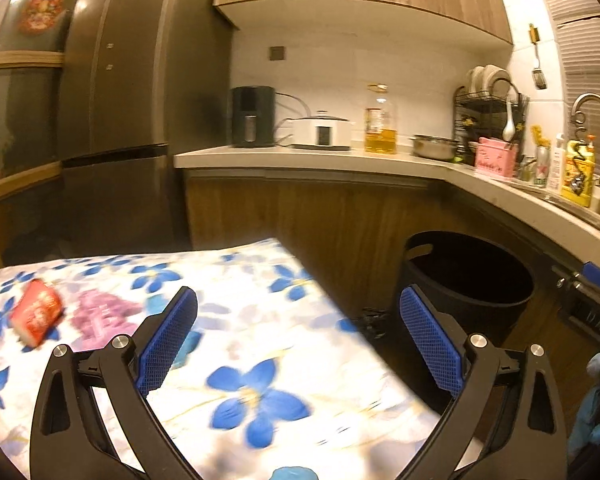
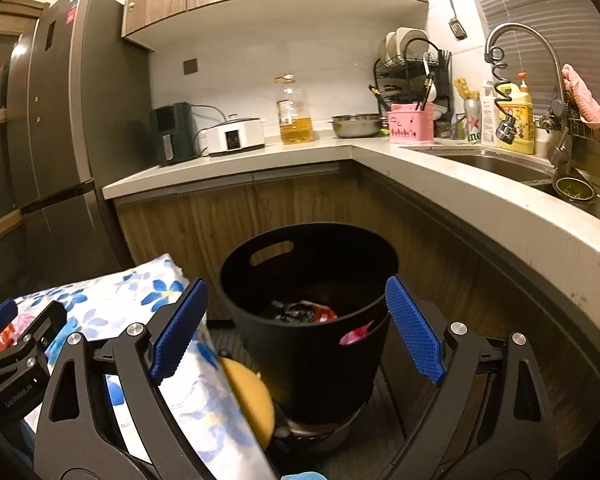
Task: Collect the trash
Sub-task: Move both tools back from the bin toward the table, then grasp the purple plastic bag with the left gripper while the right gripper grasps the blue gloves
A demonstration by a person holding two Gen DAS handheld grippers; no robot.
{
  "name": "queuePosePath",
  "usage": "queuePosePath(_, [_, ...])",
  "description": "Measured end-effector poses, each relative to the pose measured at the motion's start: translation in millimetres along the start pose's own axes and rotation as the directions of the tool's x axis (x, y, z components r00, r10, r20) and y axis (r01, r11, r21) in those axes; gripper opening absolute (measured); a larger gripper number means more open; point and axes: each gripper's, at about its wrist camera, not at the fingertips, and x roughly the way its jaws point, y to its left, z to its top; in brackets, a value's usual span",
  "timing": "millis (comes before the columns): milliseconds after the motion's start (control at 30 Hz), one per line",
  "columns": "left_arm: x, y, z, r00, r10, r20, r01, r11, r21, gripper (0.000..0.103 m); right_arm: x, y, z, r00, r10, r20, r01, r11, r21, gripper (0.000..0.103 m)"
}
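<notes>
Red foil wrapper (image 1: 38, 312) at the left edge of the left wrist view, lying flat on the flowered table (image 1: 260, 320), a purple wrapper (image 1: 100, 316) just beside it to the right. Left claw (image 1: 298, 344) spread wide, nothing between its blue pads, aimed past both wrappers toward the middle of the frame. Black bin (image 1: 472, 276) right of centre, on the floor beyond the table's edge. Likely next: one of these two wrappers. Best to swing the claw left until the red wrapper sits between the pads, come down low and nearly level, pinch at the raised crinkle rather than the flat foil. Light, slippery stuff by the look; worth closing fully before lifting. Picture blurred here, so exact edges hard to judge.

Black bin (image 2: 312, 320) again in the right wrist view, centre frame, already holding crumpled black and red trash (image 2: 304, 312), something pink showing through the near handle slot. Right claw (image 2: 296, 332) also gaping and empty, framing the bin. Left claw's body (image 2: 16, 360) at the lower left, over the table (image 2: 160, 280). Yellow round object (image 2: 248, 396) low by the table's edge, unclear what. For the drop: carry well over the rim before releasing.
</notes>
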Motion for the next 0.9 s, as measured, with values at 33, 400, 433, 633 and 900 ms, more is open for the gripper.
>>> queuePosePath(33, [-2.4, 6.7, -2.6, 1.0, 0.014, 0.0, -0.014, 1.0, -0.007, 0.097, -1.3, 4.1, -2.0, 1.0, 0.005, -0.001, -0.005, 1.0, -0.002, 0.089])
queuePosePath(400, [-14.7, 88.5, -29.4, 0.983, 0.178, -0.046, -0.181, 0.98, -0.088, 0.097, -11.4, 60.9, -29.5, 0.995, 0.095, -0.027, -0.097, 0.994, -0.044, 0.089])
queuePosePath(433, [-13.6, 96.0, -30.4, 0.979, 0.199, -0.043, -0.202, 0.975, -0.091, 0.097, -11.3, 67.6, -32.3, 0.994, 0.106, -0.028, -0.107, 0.993, -0.044, 0.089])
queuePosePath(633, [5.1, 134.5, -30.8, 0.96, 0.271, -0.071, -0.278, 0.953, -0.122, 0.097, -7.9, 99.4, -44.3, 0.984, 0.167, -0.055, -0.171, 0.983, -0.064, 0.089])
queuePosePath(900, [46.0, 170.9, -31.9, 0.939, 0.301, -0.165, -0.327, 0.931, -0.161, 0.092, -1.8, 127.3, -49.5, 0.975, 0.212, -0.071, -0.217, 0.973, -0.078, 0.089])
